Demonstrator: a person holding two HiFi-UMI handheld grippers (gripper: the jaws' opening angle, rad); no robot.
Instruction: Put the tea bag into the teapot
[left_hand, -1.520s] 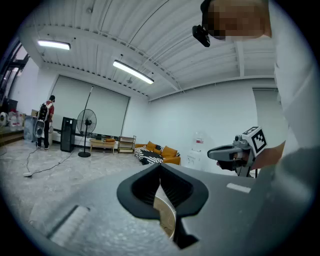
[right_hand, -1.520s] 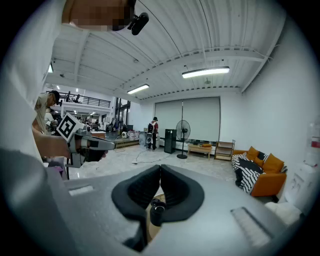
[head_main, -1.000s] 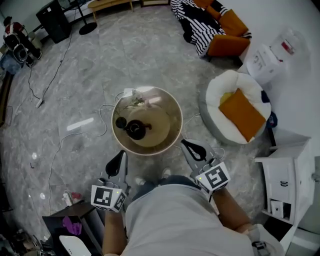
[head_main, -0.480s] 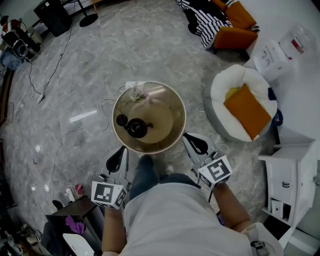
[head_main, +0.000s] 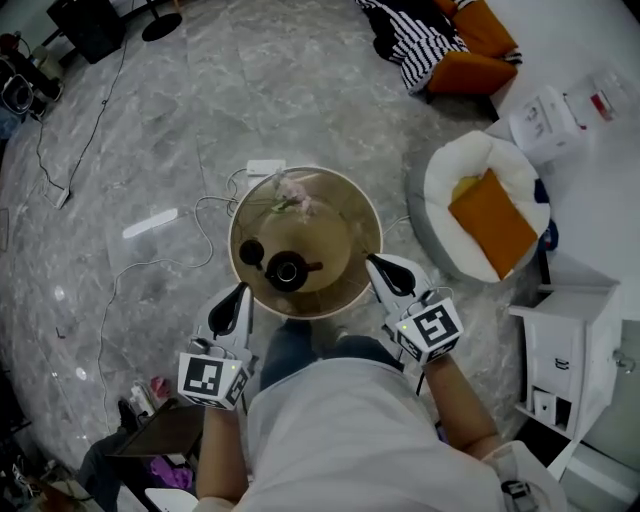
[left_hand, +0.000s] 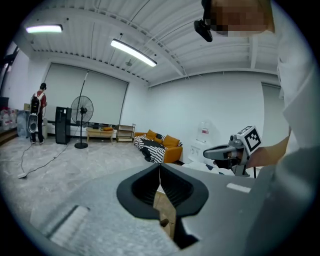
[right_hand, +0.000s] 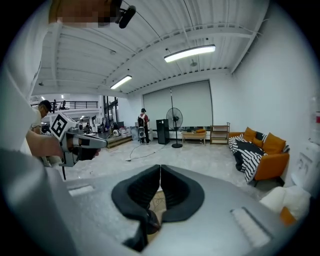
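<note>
A black teapot (head_main: 287, 270) stands on the near left part of a round beige table (head_main: 350, 225), with a small dark cup (head_main: 251, 252) beside it and a flower sprig (head_main: 293, 192) at the far edge. I cannot make out a tea bag in any view. My left gripper (head_main: 240, 292) hovers just off the table's near left rim. Its jaws are shut and empty (left_hand: 160, 167). At the near right rim my right gripper (head_main: 376, 263) is also shut with nothing in it (right_hand: 160, 169). Through each gripper's jaw gap only a sliver of the tabletop shows.
White cables (head_main: 170, 262) and a power strip (head_main: 265, 168) lie on the marble floor left of and behind the table. A white pouffe with an orange cushion (head_main: 487, 215) sits to the right, and a white cabinet (head_main: 560, 350) stands nearer. A dark stand (head_main: 160, 430) is at lower left.
The person has stepped towards the table. Both grippers have come forward and slightly down, from short of the table to its near rim. Both have stayed shut.
</note>
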